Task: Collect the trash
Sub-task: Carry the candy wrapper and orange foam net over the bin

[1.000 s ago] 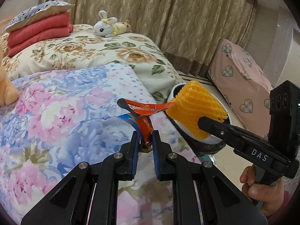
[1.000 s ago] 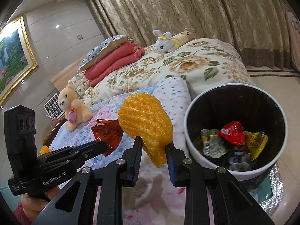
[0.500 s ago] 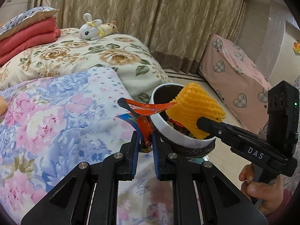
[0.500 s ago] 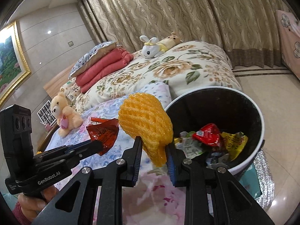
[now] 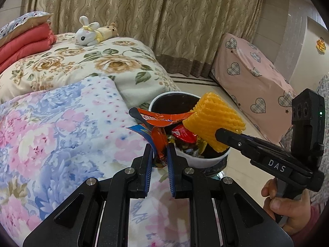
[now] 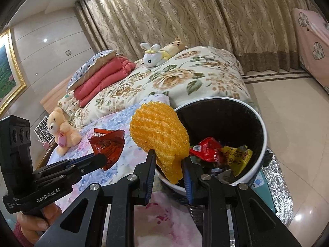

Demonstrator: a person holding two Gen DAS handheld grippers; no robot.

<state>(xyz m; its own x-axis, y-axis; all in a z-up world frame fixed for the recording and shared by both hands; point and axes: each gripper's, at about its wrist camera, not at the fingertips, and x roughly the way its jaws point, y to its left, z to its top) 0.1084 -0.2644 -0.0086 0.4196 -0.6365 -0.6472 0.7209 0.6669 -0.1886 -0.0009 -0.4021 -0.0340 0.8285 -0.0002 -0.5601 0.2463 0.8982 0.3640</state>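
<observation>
My left gripper (image 5: 160, 152) is shut on an orange-red snack wrapper (image 5: 159, 123), held above the bed edge at the rim of the white trash bin (image 5: 205, 160). The wrapper also shows in the right wrist view (image 6: 108, 147). My right gripper (image 6: 168, 165) is shut on a yellow foam fruit net (image 6: 159, 136), held over the bin's near rim (image 6: 261, 127). The net also shows in the left wrist view (image 5: 213, 123), to the right of the wrapper. The bin holds several wrappers, one red (image 6: 206, 149) and one yellow (image 6: 236, 157).
The bed carries a floral quilt (image 5: 51, 133), folded red blankets (image 6: 104, 76), a plush rabbit (image 5: 88, 34) and a teddy bear (image 6: 61, 131). Curtains hang behind. A pink heart-print covered object (image 5: 253, 78) stands on the tiled floor to the right.
Both grippers have moved with their loads toward the bin; the bin now sits closer and lower in both views, with its contents showing past the wrapper and net.
</observation>
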